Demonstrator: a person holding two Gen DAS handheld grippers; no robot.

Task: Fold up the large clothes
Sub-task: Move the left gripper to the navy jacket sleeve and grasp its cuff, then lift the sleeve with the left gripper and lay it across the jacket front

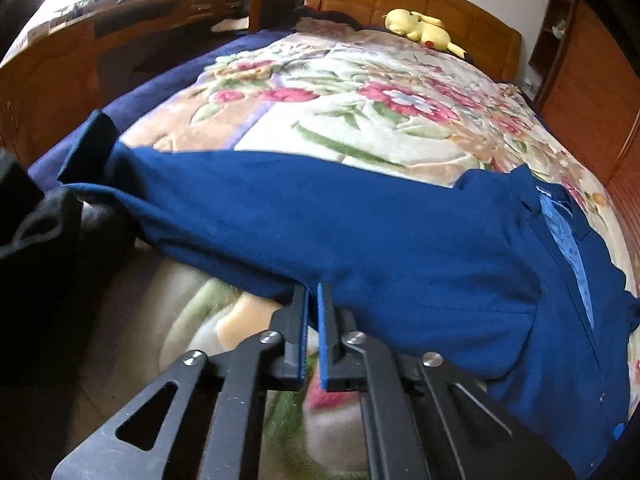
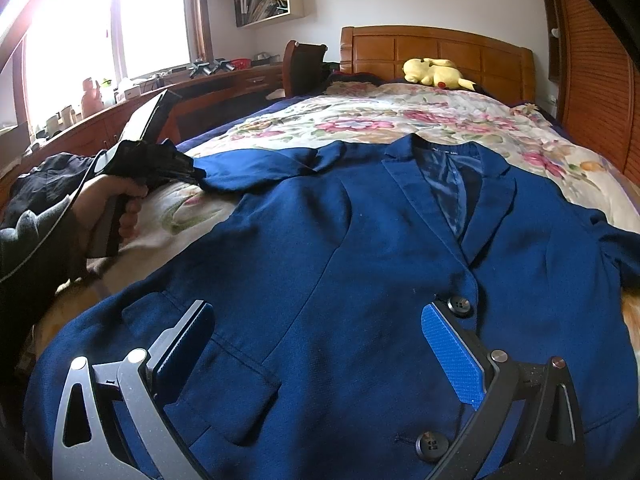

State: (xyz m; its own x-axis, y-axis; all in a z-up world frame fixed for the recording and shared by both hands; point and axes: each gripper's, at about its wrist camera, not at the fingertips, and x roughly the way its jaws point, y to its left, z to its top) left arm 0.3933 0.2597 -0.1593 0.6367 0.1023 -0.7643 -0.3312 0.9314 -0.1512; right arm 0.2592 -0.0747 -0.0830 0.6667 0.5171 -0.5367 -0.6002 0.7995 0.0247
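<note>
A blue blazer (image 2: 320,264) lies face up on a floral blanket (image 2: 420,116) spread over the bed, collar toward the wooden headboard (image 2: 436,52), front buttoned, one sleeve stretched out to the left side; a yellow plush toy (image 2: 436,72) rests by the headboard, well apart from the garment.

The left gripper (image 1: 313,300) meets the lower edge of that outstretched sleeve (image 1: 280,216); its two blue-padded fingers (image 1: 325,320) stand nearly together with only a thin slit between them, and the sleeve's hem sits at their tips, pinched there as far as the left wrist view shows; from the right wrist view the same gripper (image 2: 188,174) appears as a dark shape at the sleeve's end, with a hand (image 2: 112,208) in a grey cuff wrapped round its handle.

The right gripper (image 2: 320,356) hovers over the blazer's lower front with its jaws spread wide, one finger by the flap pocket (image 2: 224,392), the other beside the upper button (image 2: 460,306); nothing is caught between them.

A dark garment (image 2: 48,184) is heaped at the bed's left edge; a wooden desk (image 2: 224,88) runs under the bright window.
</note>
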